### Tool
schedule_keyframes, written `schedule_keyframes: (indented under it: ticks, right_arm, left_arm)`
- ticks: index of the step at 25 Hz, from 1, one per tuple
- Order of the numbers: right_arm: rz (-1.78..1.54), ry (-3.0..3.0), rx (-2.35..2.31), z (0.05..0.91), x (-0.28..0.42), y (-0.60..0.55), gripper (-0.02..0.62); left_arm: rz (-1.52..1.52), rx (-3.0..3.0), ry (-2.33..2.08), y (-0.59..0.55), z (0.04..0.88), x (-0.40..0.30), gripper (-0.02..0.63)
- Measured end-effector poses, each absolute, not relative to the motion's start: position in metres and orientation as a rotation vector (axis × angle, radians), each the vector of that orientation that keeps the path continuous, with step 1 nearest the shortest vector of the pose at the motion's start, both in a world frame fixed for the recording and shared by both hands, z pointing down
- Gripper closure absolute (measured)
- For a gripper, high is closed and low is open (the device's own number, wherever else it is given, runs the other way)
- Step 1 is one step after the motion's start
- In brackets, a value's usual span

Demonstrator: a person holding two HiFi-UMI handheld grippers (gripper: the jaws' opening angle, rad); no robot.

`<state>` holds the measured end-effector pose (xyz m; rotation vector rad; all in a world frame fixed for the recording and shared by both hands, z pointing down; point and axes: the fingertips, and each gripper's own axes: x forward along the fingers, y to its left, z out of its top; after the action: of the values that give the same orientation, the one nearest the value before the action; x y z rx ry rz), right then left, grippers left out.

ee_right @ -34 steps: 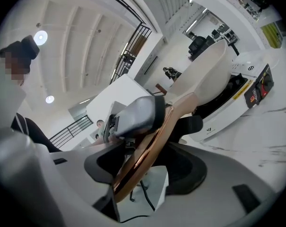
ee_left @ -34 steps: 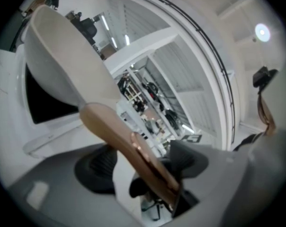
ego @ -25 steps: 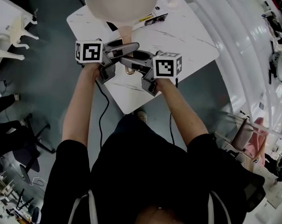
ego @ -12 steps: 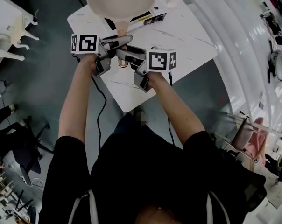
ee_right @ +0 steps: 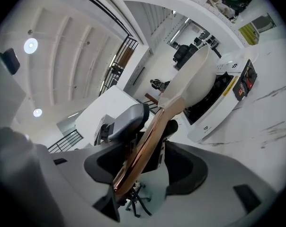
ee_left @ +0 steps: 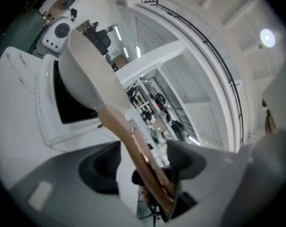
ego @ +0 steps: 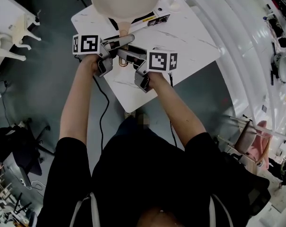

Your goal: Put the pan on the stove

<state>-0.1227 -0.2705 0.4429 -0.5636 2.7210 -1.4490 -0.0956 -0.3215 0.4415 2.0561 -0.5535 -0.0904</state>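
Head view: the white tabletop (ego: pixel 190 37) stands on a grey floor (ego: pixel 43 79). The pan (ego: pixel 126 1) is over the stove (ego: pixel 155 19), just ahead of the left hand-held gripper (ego: pixel 125 44) and the right hand-held gripper (ego: pixel 126 56).

Left gripper view: the left hand-held gripper (ee_left: pixel 143 161) is opening, with the pan's handle (ee_left: pixel 129 136) between its jaws.

Right gripper view: the right hand-held gripper (ee_right: pixel 150 167) is opening too, with the handle (ee_right: pixel 147 136) between its jaws.

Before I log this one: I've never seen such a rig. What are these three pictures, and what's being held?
No robot here: a person holds a two-jaw gripper in each hand. The head view looks down from the person's head; the other two come from cameras riding on the left gripper and the right gripper. A white table carries a stove, with a cream pan over it. The pan's handle runs between both grippers' jaws, which are opening and stand wider than it.
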Motion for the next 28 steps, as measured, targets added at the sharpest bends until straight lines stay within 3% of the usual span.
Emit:
schedule_keyframes:
  ticks: [10, 13, 16, 19, 28]
  right_arm:
    - [-1.214, 2.765, -0.853, 0.43, -0.075, -0.274, 0.367]
    - [-0.962, 2.842, -1.011, 0.406, -0.055, -0.271, 0.372]
    - [-0.656, 2.894, -1.147, 0.372, -0.043, -0.263, 0.479]
    - [-0.39, 2.896, -1.242, 0.339, -0.034, -0.247, 0.541]
    - [-0.054, 2.772, -1.467, 0.295, 0.008, -0.187, 0.568]
  left_arm:
    - [-0.095, 2.095, -0.858, -0.304, 0.433, -0.143, 0.292]
    - [-0.009, 2.216, -1.077, -0.286, 0.411, -0.156, 0.39]
    - [0.049, 2.333, -1.291, -0.263, 0.38, -0.161, 0.503]
    - [0.089, 2.401, -1.473, -0.238, 0.352, -0.158, 0.587]
    - [0.105, 2.438, -1.829, -0.161, 0.298, -0.135, 0.598]
